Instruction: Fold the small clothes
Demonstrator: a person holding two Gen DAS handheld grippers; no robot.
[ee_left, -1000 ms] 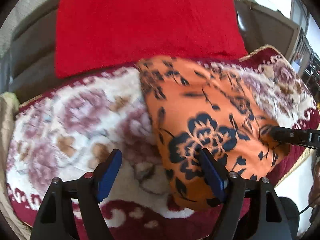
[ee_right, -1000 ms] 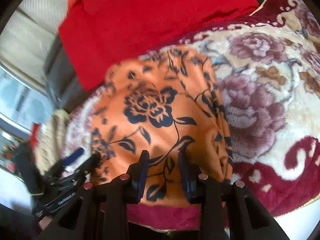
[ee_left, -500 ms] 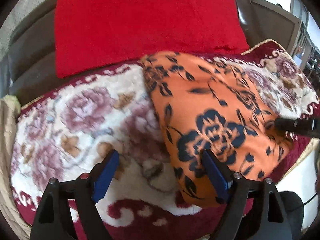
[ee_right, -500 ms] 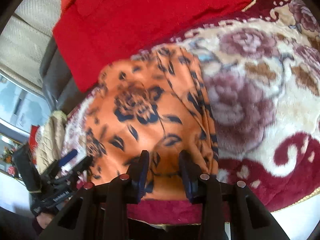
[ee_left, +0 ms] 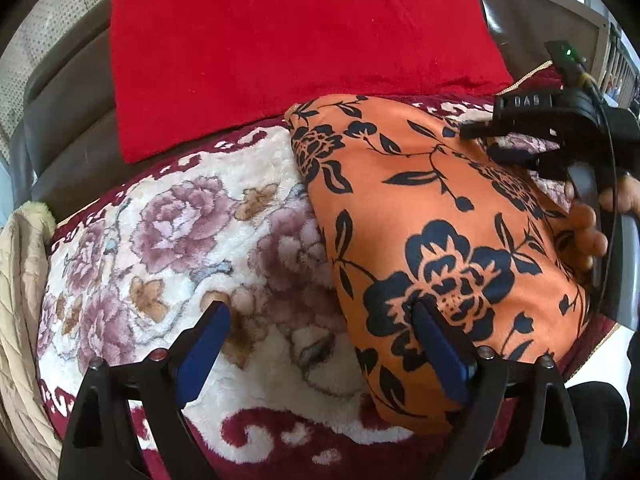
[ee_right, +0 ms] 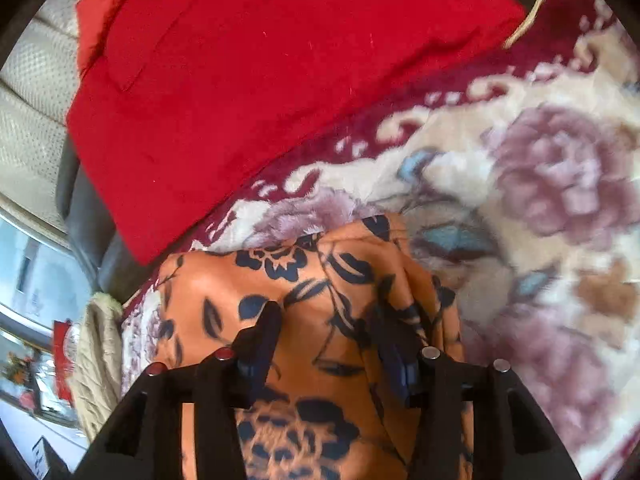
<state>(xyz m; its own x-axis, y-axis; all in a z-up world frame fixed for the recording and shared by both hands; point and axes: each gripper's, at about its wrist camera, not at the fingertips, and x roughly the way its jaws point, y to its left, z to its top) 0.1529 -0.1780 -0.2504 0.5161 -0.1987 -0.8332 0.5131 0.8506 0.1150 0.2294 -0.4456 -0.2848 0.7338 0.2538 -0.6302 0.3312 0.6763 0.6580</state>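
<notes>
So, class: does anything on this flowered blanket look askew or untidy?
The orange garment with dark blue flowers lies slanted across the plush flowered blanket, its far corner bunched into folds. The red cloth behind lies flat.

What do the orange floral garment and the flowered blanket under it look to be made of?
Orange floral garment: thin, smooth woven fabric, perhaps satin-like; it shows a faint sheen and soft creases. Flowered blanket: thick plush fleece, matte, with a visibly fuzzy pile.
</notes>
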